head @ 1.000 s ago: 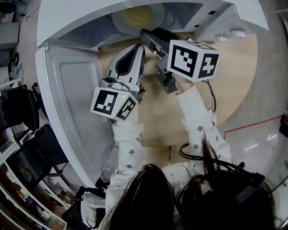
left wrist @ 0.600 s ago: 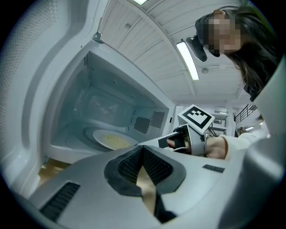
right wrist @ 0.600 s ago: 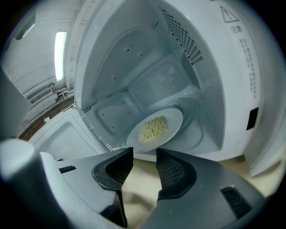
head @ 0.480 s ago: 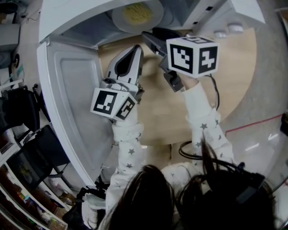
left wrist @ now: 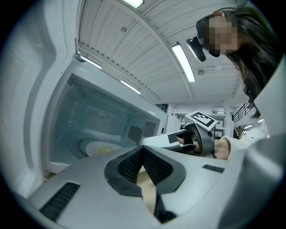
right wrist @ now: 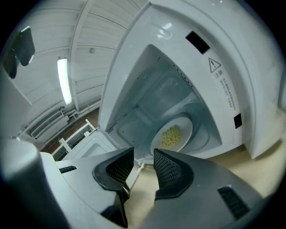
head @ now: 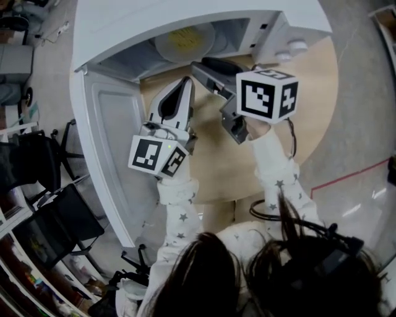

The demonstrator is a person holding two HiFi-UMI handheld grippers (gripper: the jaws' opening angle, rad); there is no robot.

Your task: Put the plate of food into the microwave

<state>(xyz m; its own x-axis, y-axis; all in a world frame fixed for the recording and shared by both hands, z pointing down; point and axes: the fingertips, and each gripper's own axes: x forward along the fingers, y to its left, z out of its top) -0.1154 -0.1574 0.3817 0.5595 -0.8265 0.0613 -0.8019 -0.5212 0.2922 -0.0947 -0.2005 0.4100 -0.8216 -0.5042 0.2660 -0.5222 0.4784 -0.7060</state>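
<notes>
The white plate [head: 184, 40] with yellow food rests on the turntable inside the open microwave [head: 185, 15]. Both gripper views show the plate [right wrist: 172, 135] [left wrist: 100, 150] lying flat and free. My left gripper [head: 187, 82] hovers over the table just in front of the opening, its jaws [left wrist: 143, 152] shut with nothing between them. My right gripper [head: 198, 65] sits beside it, a little nearer the cavity. The right gripper's pads [right wrist: 144, 154] stand slightly apart and hold nothing. Neither gripper touches the plate.
The microwave door [head: 108, 142] hangs wide open to the left of my left gripper. The microwave stands on a round wooden table [head: 309, 111]. Control knobs [head: 291, 51] are at the microwave's right. Chairs and shelves [head: 37, 217] stand at the lower left.
The head view has shifted, so the microwave sits more to the right. Both grippers stay in front of the opening, the right one drawn back slightly. The plate has not moved.
</notes>
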